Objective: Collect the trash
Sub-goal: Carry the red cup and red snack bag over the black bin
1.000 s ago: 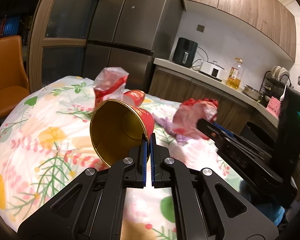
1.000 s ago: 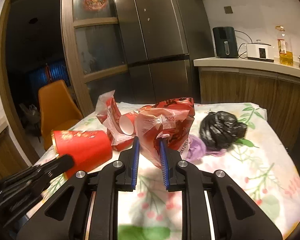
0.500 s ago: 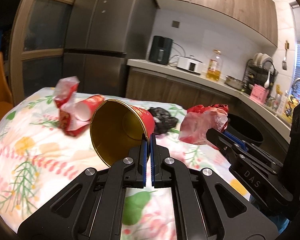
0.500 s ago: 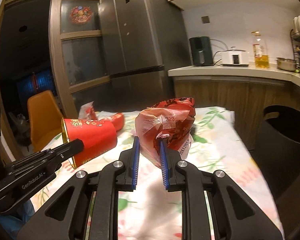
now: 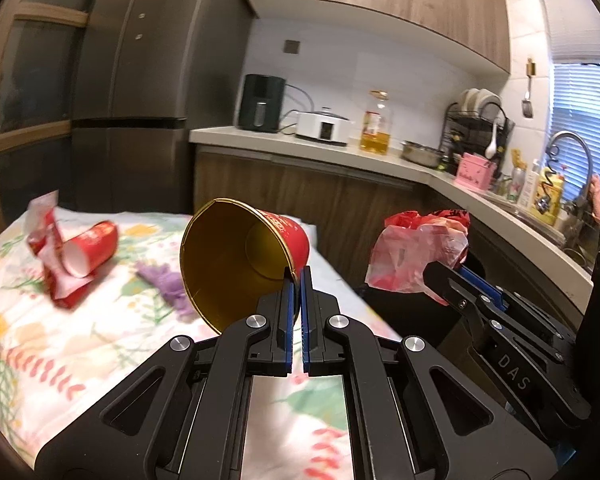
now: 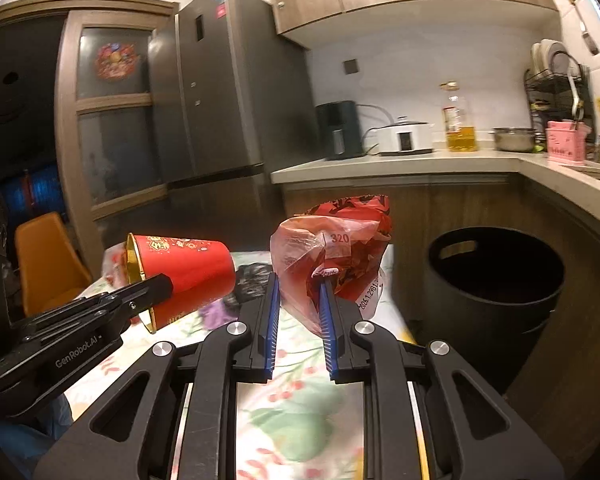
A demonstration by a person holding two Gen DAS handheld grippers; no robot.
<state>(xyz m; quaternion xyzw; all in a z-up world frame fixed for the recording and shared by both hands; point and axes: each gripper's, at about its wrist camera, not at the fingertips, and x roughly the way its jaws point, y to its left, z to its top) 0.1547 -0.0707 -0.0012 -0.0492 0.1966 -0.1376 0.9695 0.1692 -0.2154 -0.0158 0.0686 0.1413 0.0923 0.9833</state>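
Note:
My left gripper (image 5: 296, 276) is shut on the rim of a red paper cup (image 5: 236, 256) with a gold inside, held tilted above the flowered table (image 5: 32, 340); the cup also shows in the right wrist view (image 6: 184, 276). My right gripper (image 6: 298, 284) is shut on a crumpled red plastic bag (image 6: 332, 248), also seen in the left wrist view (image 5: 420, 248). A black trash bin (image 6: 496, 280) stands to the right of the table. On the table lie another red cup with a wrapper (image 5: 80, 256), a purple scrap (image 5: 164, 280) and a black bag (image 6: 252, 276).
A wooden counter (image 6: 400, 164) with an air fryer, cooker and oil bottle runs behind the table. A grey fridge (image 6: 220, 120) stands at the back. An orange chair (image 6: 44, 256) is at the left. A sink and dish rack (image 5: 480, 120) are at the right.
Both grippers have swung to the right with their loads, away from the table's middle. The black bin has come into full view at the right; the leftover trash has slid left.

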